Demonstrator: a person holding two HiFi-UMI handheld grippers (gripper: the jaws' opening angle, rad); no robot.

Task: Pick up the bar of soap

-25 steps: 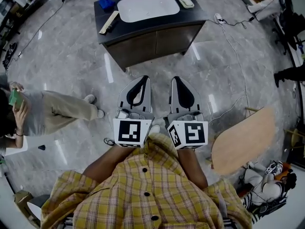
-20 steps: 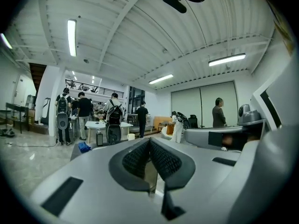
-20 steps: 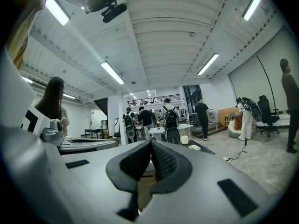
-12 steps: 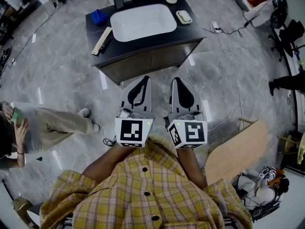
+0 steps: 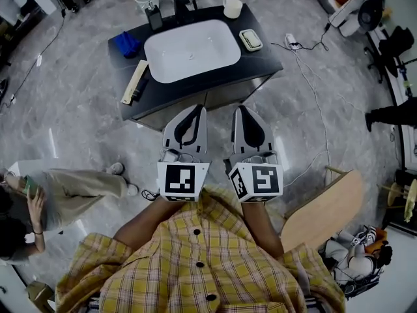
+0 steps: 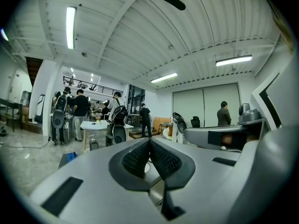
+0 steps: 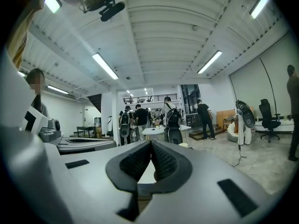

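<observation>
Pale soap [image 5: 251,40] sits at one o'clock on the dark tabletop [image 5: 257,60]; left gripper [image 5: 197,109] and right gripper [image 5: 241,109] are pressed together, empty.

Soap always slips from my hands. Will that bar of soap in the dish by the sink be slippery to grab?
Possibly: the bar of soap looks small and rounded, so it might squirt from jaws. It lies in a dish beside the sink, so it may be damp; I can't tell. It looks flat, unlikely to roll.
</observation>
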